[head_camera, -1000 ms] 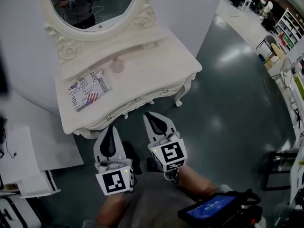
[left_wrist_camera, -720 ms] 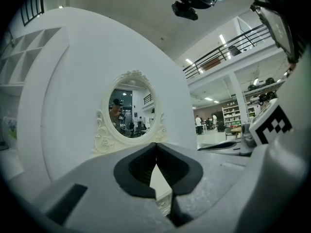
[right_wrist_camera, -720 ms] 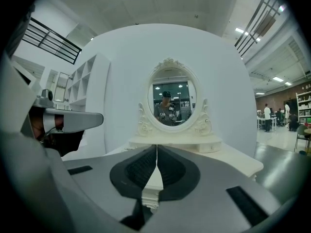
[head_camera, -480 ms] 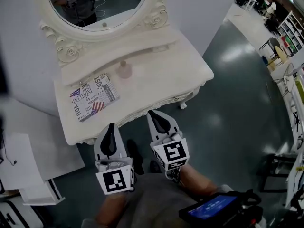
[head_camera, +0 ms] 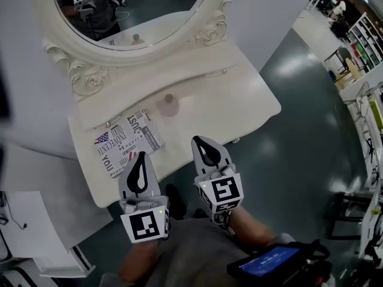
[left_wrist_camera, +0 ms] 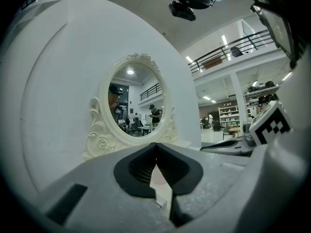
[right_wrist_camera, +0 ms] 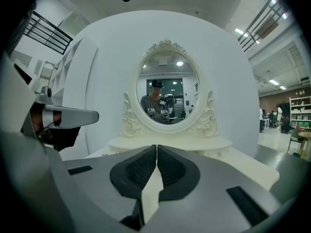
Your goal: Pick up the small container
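while both tongs sit clenched and empty, the small container stands on the white bench, well ahead of them and untouched. it is a pale pinkish piece near the foot of the raised back ledge, below the oval mirror and just beyond the far right corner of the printed paper.

key relation: the container lies forward of both tips and between their 2 lines, ahead and to the right of the left tongs, ahead and to the left of the right tongs. the right tongs look somewhat nearer. judgement: the right is the better candidate, reaching forward with a slight inward swing.

long axis: it appears upright, narrower at the top. the head view is steep and soft, so i cannot confirm the shape below the cap.

pose: both tongs are held side by side close to the person's body, pointing forward toward the mirror. the left tip is over the front of the bench beside the paper. the right tip is about at the bench's front edge.

state: in the left gripper view the left tongs have their tips met, nothing between the pads. the right tongs show the same in the right gripper view.

judgement: approach only. whichever tongs go must first be released wide, then brought level with the container's body.
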